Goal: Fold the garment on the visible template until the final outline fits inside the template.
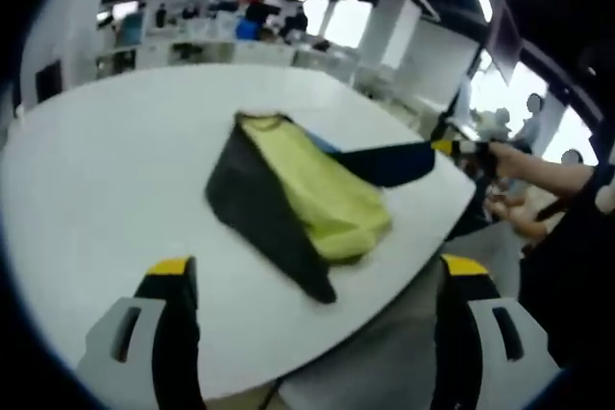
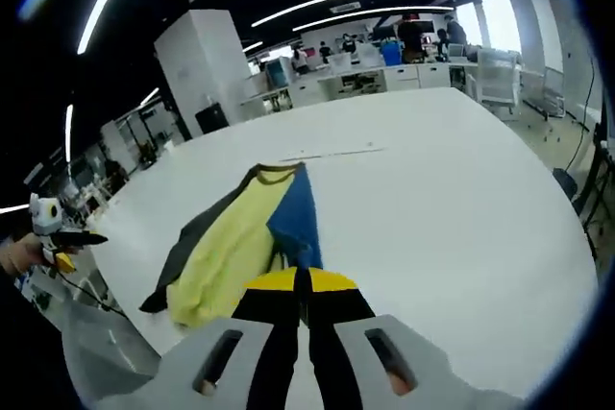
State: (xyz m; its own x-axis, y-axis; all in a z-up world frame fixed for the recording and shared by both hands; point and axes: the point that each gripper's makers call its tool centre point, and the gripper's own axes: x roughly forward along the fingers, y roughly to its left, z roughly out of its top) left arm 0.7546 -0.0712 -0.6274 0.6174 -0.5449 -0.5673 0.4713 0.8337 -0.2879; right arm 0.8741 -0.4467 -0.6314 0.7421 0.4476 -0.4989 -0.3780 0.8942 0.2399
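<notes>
A colour-block garment (image 1: 298,201) in charcoal, yellow-green and blue lies on the white surface (image 1: 106,170), partly folded, with its collar toward the far side and its bunched lower end near the surface's edge. In the left gripper view, the left hand-held gripper (image 1: 315,280) hangs clear of the cloth with its yellow-tipped jaws spread wide apart, released and grasping nothing. In the same view the right hand-held gripper (image 1: 459,148) comes in from the right, gripping the tip of the blue sleeve, which stretches out from the garment toward it past the surface's edge. In the right gripper view, the right hand-held gripper (image 2: 306,282) has its jaws pressed together on the lower end of the blue panel (image 2: 298,218), clenched on the garment (image 2: 231,247), and the left hand-held gripper (image 2: 58,235) shows small at the far left, held in a hand off the surface's edge.
</notes>
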